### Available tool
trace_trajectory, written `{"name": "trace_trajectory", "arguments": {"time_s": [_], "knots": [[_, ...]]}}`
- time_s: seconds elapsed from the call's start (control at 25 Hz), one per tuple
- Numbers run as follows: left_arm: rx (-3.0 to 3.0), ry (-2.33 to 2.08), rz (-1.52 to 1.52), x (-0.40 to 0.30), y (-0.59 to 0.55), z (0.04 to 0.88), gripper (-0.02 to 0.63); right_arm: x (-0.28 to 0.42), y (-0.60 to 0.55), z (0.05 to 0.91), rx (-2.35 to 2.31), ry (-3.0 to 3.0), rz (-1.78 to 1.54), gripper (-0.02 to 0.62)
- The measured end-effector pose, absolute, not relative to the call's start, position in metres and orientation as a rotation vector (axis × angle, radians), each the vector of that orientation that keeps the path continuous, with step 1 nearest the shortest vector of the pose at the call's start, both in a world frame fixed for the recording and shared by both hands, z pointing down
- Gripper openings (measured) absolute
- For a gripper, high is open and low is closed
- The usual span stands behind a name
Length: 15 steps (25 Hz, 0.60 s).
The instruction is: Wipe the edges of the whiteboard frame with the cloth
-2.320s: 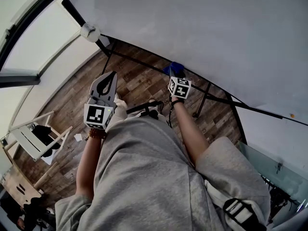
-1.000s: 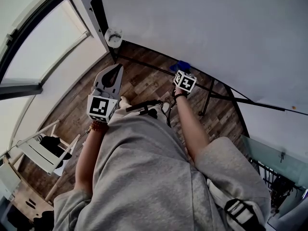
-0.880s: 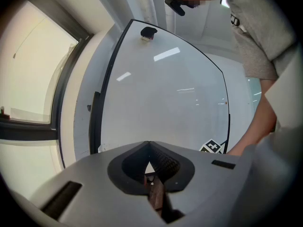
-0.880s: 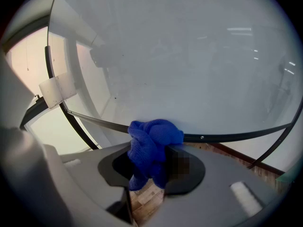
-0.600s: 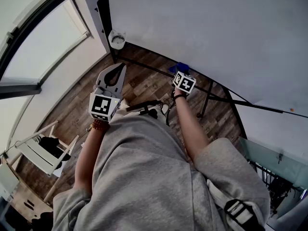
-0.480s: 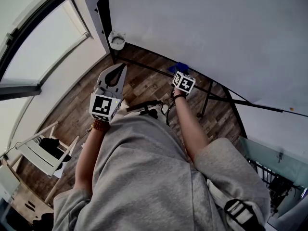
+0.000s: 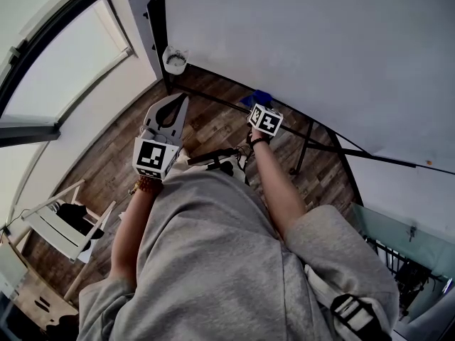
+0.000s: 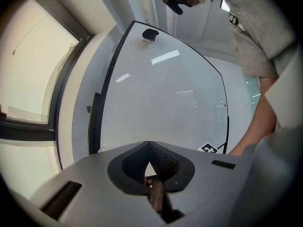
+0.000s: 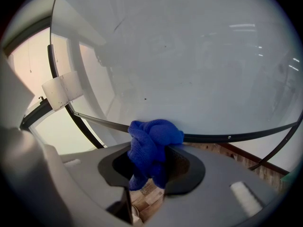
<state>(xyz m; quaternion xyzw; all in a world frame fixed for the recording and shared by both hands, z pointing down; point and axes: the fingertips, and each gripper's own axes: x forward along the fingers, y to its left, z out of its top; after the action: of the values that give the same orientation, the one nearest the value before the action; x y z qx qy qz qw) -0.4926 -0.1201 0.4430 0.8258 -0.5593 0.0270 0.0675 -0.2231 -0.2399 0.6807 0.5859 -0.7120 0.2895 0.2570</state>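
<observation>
Now: blue cloth (image 9: 152, 143) against the lower frame (image 9: 236, 137) edge of the whiteboard (image 7: 306, 41).
At left, the left gripper (image 7: 169, 111) hangs over the wooden floor (image 7: 213, 123), away from the board, its fingers (image 8: 163, 163) pressed together with nothing between them. To the right, the right gripper (image 9: 150, 163) has its fingers clamped on the bunched blue cloth, which touches the black bottom rail of the frame.

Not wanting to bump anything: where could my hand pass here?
Free: the white board face above its black bottom frame edge; the wooden floor left of the left tool. Crowded: around the blue cloth in the right tool.
</observation>
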Motion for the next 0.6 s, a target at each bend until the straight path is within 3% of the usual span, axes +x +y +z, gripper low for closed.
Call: {"name": "trace_trajectory", "arguments": {"time_s": [0.6], "knots": [[2.443, -1.74, 0.079, -0.513, -0.116, 0.441, 0.009, -0.264, -0.242, 0.682, 1.507, -1.996, 0.803, 0.15]]}}
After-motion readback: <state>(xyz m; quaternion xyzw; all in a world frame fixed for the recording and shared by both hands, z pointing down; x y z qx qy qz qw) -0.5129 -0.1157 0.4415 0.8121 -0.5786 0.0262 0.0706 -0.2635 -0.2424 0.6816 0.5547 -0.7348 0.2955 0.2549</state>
